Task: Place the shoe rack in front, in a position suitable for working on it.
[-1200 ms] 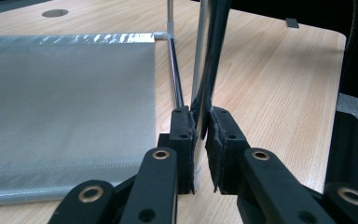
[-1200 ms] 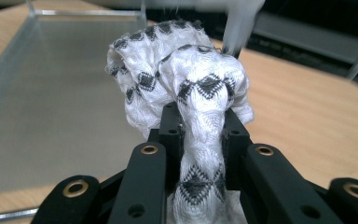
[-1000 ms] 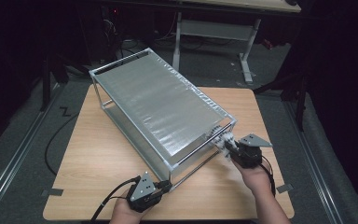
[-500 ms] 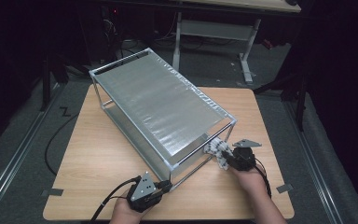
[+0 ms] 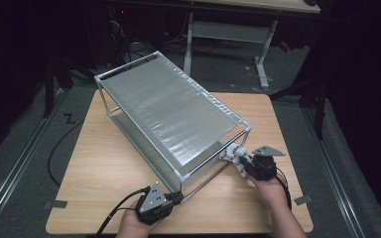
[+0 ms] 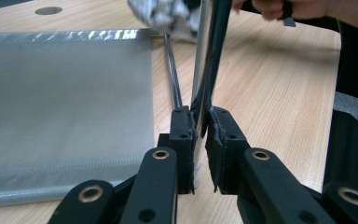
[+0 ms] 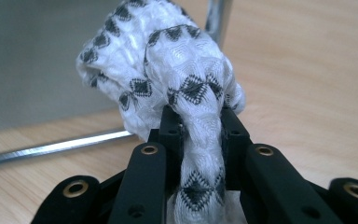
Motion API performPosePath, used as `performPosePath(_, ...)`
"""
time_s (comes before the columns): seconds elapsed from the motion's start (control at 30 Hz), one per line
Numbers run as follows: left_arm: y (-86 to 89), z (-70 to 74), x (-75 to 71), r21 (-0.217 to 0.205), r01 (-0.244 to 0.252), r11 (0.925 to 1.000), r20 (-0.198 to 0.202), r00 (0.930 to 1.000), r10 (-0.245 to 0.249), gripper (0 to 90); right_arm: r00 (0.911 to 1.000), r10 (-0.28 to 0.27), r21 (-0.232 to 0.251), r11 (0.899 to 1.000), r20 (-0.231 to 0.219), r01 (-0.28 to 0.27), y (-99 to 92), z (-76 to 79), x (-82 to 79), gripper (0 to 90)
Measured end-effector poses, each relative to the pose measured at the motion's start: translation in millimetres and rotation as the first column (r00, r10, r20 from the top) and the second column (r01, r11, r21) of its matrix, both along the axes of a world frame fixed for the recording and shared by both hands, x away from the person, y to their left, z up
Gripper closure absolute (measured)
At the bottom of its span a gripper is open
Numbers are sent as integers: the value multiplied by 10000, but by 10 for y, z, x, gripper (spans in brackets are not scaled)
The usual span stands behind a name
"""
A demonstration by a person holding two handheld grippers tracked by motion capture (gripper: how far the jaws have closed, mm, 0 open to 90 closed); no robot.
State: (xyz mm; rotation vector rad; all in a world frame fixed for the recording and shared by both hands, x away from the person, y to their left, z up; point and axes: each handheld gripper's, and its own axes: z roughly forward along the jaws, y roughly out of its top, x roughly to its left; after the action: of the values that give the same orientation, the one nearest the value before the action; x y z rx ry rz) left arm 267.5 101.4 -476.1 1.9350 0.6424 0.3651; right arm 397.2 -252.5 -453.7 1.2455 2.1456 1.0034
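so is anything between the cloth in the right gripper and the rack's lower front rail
Nothing visible. The right gripper is shut on the patterned cloth, whose bunched end sits right at the rack's lower rail, by the corner post.

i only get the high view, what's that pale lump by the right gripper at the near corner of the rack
Observer: A bunched white cloth with small black diamond marks; the right gripper is shut on a twisted fold of it.
Operator: is the cloth on the metal yet
Observer: In the left gripper view it sits against the top of the upright post, where the lower rail meets it.
Operator: and the left gripper, just parked there
Observer: No, the left gripper is clamped on that same chrome post of the rack, low down near the table.
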Motion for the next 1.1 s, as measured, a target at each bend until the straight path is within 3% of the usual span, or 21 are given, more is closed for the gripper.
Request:
performPosePath(0.13,1,0,2,23,19,10000,21,10000,-19,810,9953,-42,342,9994,968,9,-18,253,-94,760)
performPosePath(0.2,2,1,6,28,35,10000,5,10000,-35,810,9886,-58,515,9987,1506,-20,-6,379,-151,760)
performPosePath(0.33,0,0,2,50,12,10000,18,10000,-12,810,9681,-237,693,9976,2494,65,21,560,-248,758)
performPosePath(0.4,0,0,0,47,0,10000,7,10000,0,810,9561,-386,748,9970,2905,175,28,609,-285,757)
performPosePath(0.43,1,0,0,54,11,10000,1,10000,-11,810,9542,-408,720,9972,2965,203,29,616,-292,757)
performPosePath(0.73,5,-8,7,-10,69,10000,-57,10000,-69,809,9673,-297,504,9986,2519,175,37,504,-229,765)
performPosePath(0.77,5,-9,7,-18,64,10000,-57,10000,-64,809,9751,-249,304,9994,2205,187,56,419,-197,765)
performPosePath(0.93,4,-8,3,-5,42,10000,-65,10000,-42,809,9876,-181,77,9998,1557,171,55,261,-118,765)
performPosePath(0.97,6,-9,2,-6,49,10000,-77,10000,-49,809,9960,-36,-124,9999,889,48,58,138,-54,764)
performPosePath(1.1,6,-9,6,-10,79,10000,-92,9999,-79,809,10000,70,-553,9984,-59,-74,66,-88,45,764)
